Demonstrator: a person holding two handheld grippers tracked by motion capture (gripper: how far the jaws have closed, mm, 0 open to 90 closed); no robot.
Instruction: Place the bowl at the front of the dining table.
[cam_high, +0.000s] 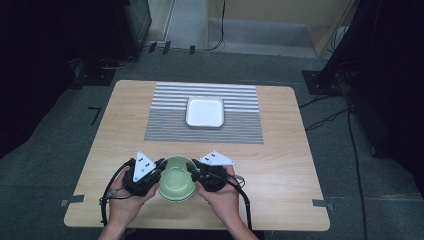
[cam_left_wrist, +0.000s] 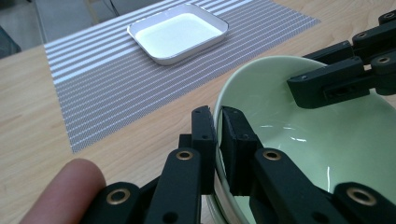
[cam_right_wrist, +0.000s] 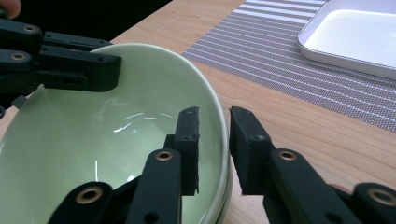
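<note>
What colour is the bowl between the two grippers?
Pale green bowl, seen best in the right gripper view.

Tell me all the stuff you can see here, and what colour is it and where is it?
Bowl: one, pale green, near edge of the table, between the two tongs.
Tray: one, white, square, shallow, on the placemat, far from the bowl.
Placemat: one, grey and white stripes, middle of the table toward the far side.
Table: one, light wood, on a grey floor.
Cables: several, black, on the floor to the right of the table.
Left tongs: one, black, clamped on the bowl's rim, one jaw inside and one outside.
Right tongs: one, black, straddling the opposite rim with a gap left at the outer jaw.
Hands: two, holding the tongs at the near edge.
</note>
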